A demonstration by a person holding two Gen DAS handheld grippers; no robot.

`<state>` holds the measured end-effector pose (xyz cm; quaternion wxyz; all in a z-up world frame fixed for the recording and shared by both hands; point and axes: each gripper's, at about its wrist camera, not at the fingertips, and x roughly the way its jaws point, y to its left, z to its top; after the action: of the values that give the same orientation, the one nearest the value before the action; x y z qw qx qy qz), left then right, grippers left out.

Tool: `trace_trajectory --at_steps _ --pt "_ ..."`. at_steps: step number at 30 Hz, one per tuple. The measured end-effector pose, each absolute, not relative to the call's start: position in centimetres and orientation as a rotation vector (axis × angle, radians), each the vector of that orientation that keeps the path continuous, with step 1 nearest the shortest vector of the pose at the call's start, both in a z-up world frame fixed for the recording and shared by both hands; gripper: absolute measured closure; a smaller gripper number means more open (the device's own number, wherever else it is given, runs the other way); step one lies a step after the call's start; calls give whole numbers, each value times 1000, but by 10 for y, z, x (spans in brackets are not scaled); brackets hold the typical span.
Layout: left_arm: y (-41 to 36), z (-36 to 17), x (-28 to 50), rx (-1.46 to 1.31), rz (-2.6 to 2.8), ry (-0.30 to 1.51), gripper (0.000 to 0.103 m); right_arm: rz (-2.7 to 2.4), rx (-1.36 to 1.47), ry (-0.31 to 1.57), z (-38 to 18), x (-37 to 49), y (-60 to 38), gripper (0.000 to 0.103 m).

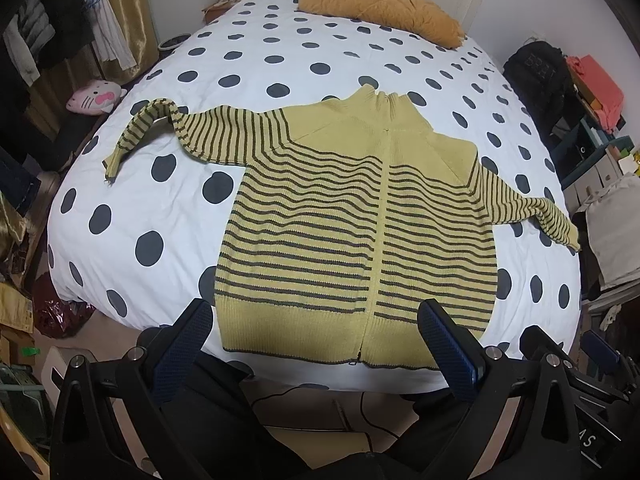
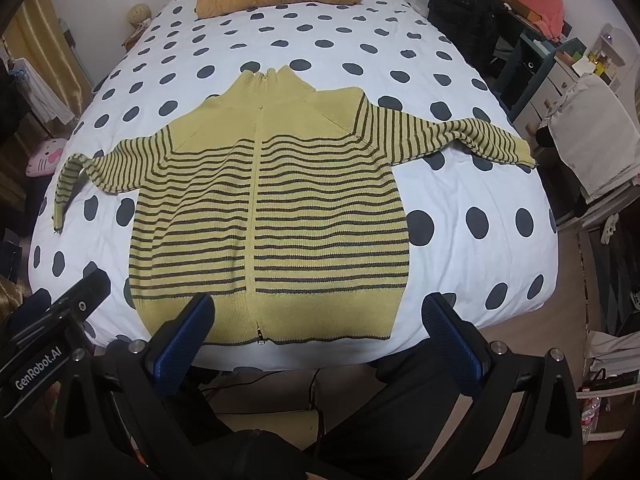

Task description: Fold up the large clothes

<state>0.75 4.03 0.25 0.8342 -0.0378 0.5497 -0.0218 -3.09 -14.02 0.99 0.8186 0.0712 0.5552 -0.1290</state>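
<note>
A yellow zip-up sweater with dark stripes (image 1: pixel 360 232) lies flat on the bed, front up, collar toward the far end, hem toward me. Its left sleeve (image 1: pixel 160 128) is spread out and bent back at the cuff; its right sleeve (image 1: pixel 532 208) reaches toward the bed's right edge. It also shows in the right wrist view (image 2: pixel 272 208). My left gripper (image 1: pixel 316 320) is open and empty, hovering over the hem. My right gripper (image 2: pixel 320 316) is open and empty, over the hem's right part.
The bed has a white cover with dark dots (image 1: pixel 280 64) and an orange pillow (image 1: pixel 380 4) at its head. A pink cat plush (image 1: pixel 96 98) lies left of the bed. A black backpack (image 2: pixel 464 8) and shelves (image 2: pixel 560 64) stand on the right. Cables run on the floor (image 2: pixel 312 396).
</note>
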Motion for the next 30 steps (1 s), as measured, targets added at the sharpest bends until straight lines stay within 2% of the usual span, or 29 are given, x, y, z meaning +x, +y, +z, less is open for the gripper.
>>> trace_trajectory --at_steps 17,30 --pt "53 -11 24 -97 -30 1195 1 -275 151 1205 3 -20 -131 0" --pt "93 -49 67 -138 43 1254 1 -254 121 1261 -21 14 -110 0"
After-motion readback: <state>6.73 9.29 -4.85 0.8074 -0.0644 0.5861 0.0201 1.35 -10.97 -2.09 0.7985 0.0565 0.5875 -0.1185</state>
